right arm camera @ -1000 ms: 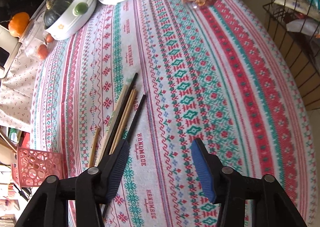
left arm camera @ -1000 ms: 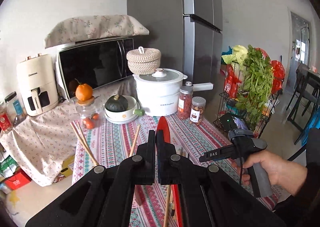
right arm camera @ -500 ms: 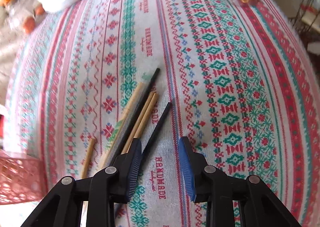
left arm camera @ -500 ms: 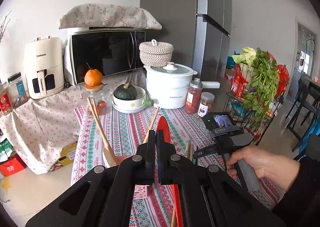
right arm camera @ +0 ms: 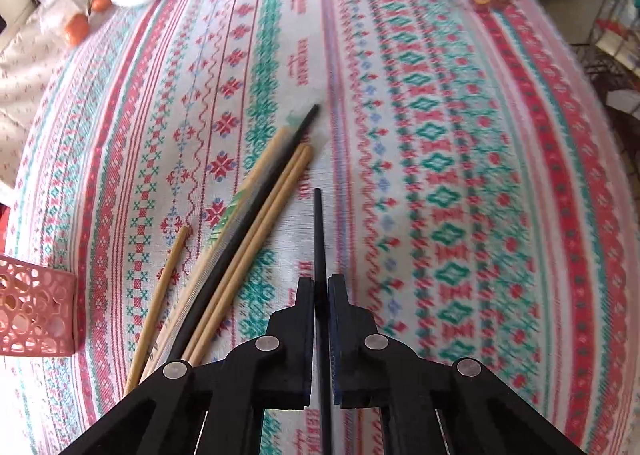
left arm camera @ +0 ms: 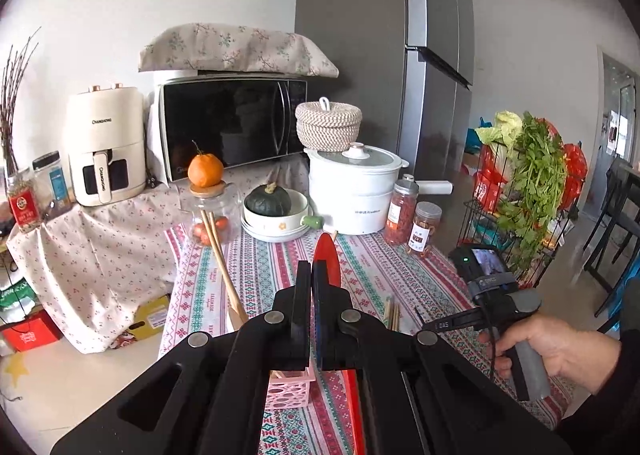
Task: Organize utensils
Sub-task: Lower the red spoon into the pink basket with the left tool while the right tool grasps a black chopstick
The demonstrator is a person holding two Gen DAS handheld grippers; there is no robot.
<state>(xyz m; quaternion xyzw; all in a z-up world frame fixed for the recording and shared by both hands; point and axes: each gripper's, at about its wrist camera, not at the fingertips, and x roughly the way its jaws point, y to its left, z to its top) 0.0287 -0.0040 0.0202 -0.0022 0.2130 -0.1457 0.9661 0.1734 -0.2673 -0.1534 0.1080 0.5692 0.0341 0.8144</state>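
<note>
My left gripper (left arm camera: 311, 275) is shut on a red spatula (left arm camera: 326, 259), its blade pointing up past the fingertips, held above the pink basket (left arm camera: 289, 389). Wooden chopsticks (left arm camera: 218, 251) stand tilted in that basket. My right gripper (right arm camera: 321, 287) is shut on a single black chopstick (right arm camera: 319, 231) that points away over the patterned tablecloth (right arm camera: 440, 135). Beside it on the left lie several wooden chopsticks (right arm camera: 260, 231) and another black chopstick (right arm camera: 276, 171). The pink basket's corner (right arm camera: 36, 315) shows at the left edge of the right wrist view.
At the table's far end stand a white pot (left arm camera: 352, 191), two jars (left arm camera: 414, 219), a bowl with a squash (left arm camera: 276, 211) and a glass jar topped by an orange (left arm camera: 206, 195). A wire rack of greens (left arm camera: 524, 207) stands to the right of the table.
My right gripper came down and closed on the lone black chopstick, which now points straight ahead. My left gripper, still holding the red spatula, rose and drew back from the table.
</note>
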